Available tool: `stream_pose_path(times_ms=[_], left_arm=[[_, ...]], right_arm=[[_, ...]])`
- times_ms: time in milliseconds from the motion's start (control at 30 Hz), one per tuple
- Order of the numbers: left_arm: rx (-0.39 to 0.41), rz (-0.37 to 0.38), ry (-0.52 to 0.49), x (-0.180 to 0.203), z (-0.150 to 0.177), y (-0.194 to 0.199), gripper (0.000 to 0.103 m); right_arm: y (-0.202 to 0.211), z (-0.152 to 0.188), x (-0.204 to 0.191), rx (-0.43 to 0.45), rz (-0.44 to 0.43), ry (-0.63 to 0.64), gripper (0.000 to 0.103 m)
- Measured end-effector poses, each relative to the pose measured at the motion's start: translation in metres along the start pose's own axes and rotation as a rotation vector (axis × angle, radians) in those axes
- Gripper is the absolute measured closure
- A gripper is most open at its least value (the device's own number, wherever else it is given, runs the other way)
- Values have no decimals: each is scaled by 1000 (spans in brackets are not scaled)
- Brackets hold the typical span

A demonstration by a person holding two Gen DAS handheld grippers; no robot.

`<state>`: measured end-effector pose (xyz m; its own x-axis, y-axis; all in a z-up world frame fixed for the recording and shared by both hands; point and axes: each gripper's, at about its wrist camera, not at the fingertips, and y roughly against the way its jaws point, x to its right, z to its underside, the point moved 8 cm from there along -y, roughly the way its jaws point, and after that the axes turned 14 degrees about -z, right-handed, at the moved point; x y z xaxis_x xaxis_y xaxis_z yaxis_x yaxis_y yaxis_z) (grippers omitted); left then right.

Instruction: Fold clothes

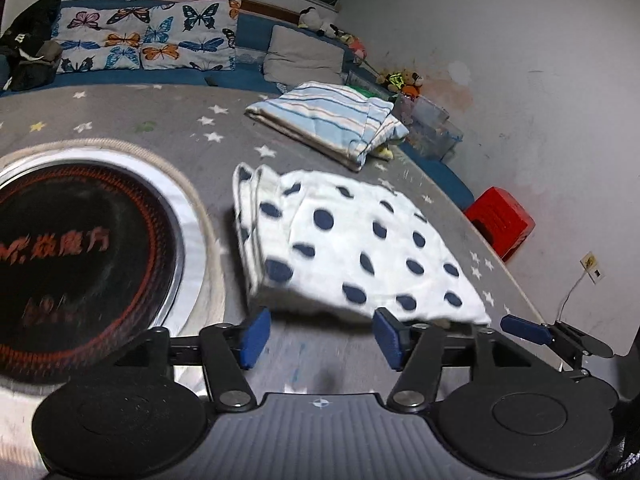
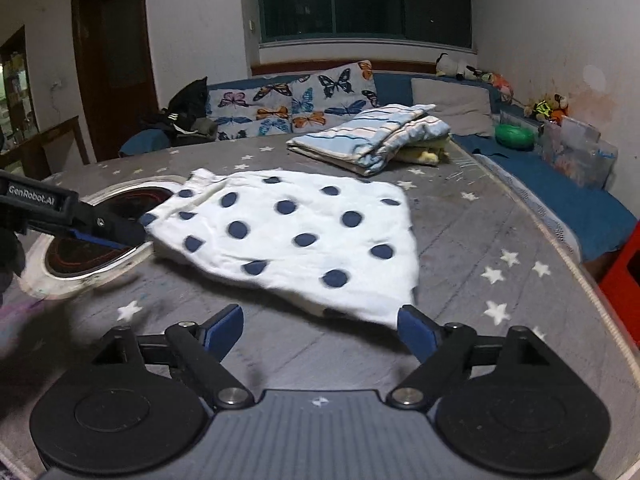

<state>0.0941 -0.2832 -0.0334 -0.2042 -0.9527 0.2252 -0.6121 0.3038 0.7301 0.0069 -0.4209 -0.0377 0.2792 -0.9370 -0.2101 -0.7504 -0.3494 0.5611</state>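
polka-dot garment [image 2: 296, 232] lies flat, neck end pointing far-left; both grippers' jaws released.

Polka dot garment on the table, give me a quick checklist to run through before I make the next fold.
1. Left gripper open, holding nothing: ok.
2. Right gripper open, holding nothing: ok.
3. Polka dot garment lying flat on the star-print table: ok, though its near edge is blurred.
4. Garment off the round cooktop: not ok, one corner reaches over its rim.
5. Clear of the striped folded pile: ok, a gap shows.
6. Layers evenly aligned: cannot tell.
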Motion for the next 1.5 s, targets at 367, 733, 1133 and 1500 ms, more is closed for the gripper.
stream_pose_path(times_ms=[367,733,1133,1500], left_arm=[[34,-49,-5,-15,30,22,3],[85,-63,-15,-22,49,44,0],[111,-63,0,-28,63,59,0],[114,-110,-24,-33,75,66,0]], right_arm=[[9,14,-26,50,3,-67,0],[9,22,-53,61,0,-86,0],[5,26,-83,58,-17,-68,0],[-1,37,-88,30,26,-103,0]])
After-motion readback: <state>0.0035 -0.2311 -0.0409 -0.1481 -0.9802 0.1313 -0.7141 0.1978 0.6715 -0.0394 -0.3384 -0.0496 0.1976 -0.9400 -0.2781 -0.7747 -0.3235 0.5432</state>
